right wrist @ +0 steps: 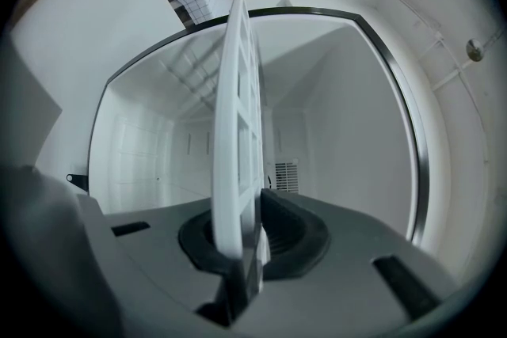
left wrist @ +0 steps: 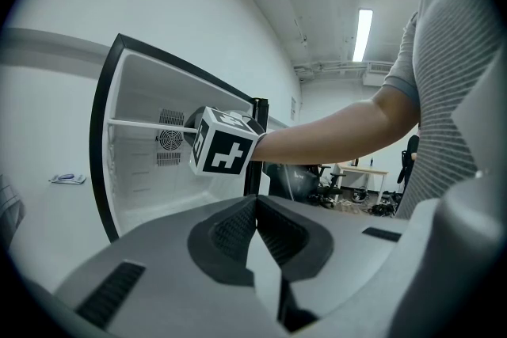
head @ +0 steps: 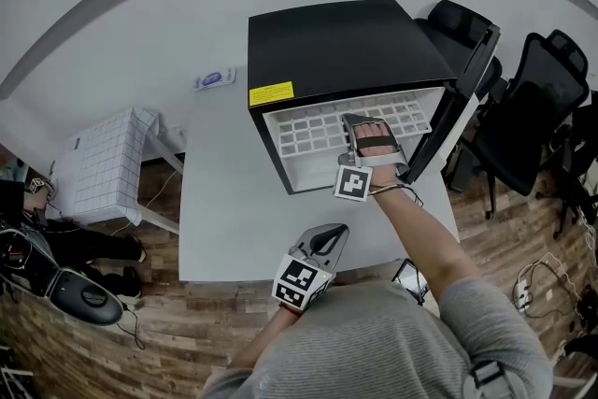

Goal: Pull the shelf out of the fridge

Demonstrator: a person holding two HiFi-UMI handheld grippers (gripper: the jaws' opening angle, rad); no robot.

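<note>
A black mini fridge [head: 341,42] stands open on the white table [head: 224,210]. Its white grid shelf [head: 322,128] lies in the opening, front edge toward me. My right gripper [head: 355,121] reaches over that edge. In the right gripper view the shelf [right wrist: 236,131] runs edge-on between the pads, and the right gripper [right wrist: 238,249] is shut on it. My left gripper [head: 333,234] hovers over the table's near edge, in front of the fridge. Its jaws [left wrist: 255,206] are shut with nothing between them. From there I see the shelf [left wrist: 146,123] as a thin white bar and the right gripper's marker cube [left wrist: 222,150].
The fridge door [head: 460,103] hangs open to the right. Black office chairs [head: 533,107] stand beyond it. A small blue-and-white pack [head: 214,78] lies on the table left of the fridge. A white gridded box [head: 107,163] sits on the floor at the left.
</note>
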